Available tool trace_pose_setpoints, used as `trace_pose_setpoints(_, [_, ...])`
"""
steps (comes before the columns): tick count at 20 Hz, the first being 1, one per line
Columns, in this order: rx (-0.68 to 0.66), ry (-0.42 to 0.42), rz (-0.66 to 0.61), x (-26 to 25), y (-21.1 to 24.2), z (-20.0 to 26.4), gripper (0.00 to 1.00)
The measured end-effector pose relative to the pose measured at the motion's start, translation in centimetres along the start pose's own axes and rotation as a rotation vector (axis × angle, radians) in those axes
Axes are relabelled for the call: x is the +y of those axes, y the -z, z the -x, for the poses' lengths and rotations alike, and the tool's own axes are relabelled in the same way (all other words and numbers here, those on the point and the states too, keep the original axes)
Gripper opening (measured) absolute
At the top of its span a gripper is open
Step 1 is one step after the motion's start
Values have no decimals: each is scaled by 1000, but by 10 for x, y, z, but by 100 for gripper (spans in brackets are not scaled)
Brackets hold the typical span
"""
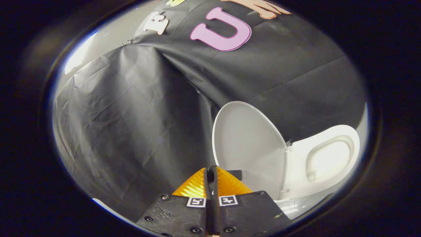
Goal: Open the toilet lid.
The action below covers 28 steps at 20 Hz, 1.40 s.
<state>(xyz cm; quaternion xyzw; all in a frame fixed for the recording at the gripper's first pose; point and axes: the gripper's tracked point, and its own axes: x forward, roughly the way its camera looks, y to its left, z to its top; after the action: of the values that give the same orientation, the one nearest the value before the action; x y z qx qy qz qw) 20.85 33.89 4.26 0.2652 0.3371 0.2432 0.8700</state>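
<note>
- Toilet lid [248,141] stood raised in the lower right of the frame, its white oval inner face turned toward my camera, resting back against the black cloth wall [131,125]
- At the lid's right edge sat the hinge [288,144], and beyond it the white seat [329,158] lay around the pale opening of the bowl
- My gripper [212,179] was at the bottom centre of the frame, its two fingers brought together with barely a slit between the tips, and nothing was held between them
- The fingertips sat just left of the lid's lower edge; I could not tell whether they touched it
- The creased cloth wall covered the left and upper parts of the frame, with a strip of pale wall at the upper left
</note>
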Motion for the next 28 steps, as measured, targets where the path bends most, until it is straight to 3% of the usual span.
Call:
trace_pose_setpoints(11, [41, -19, 10, 27, 17, -42, 0])
trace_pose_setpoints(22, [19, -1, 18, 32, 15, -32, 1])
trace_pose_setpoints(28, [36, -79, -89, 40, 21, -39, 17])
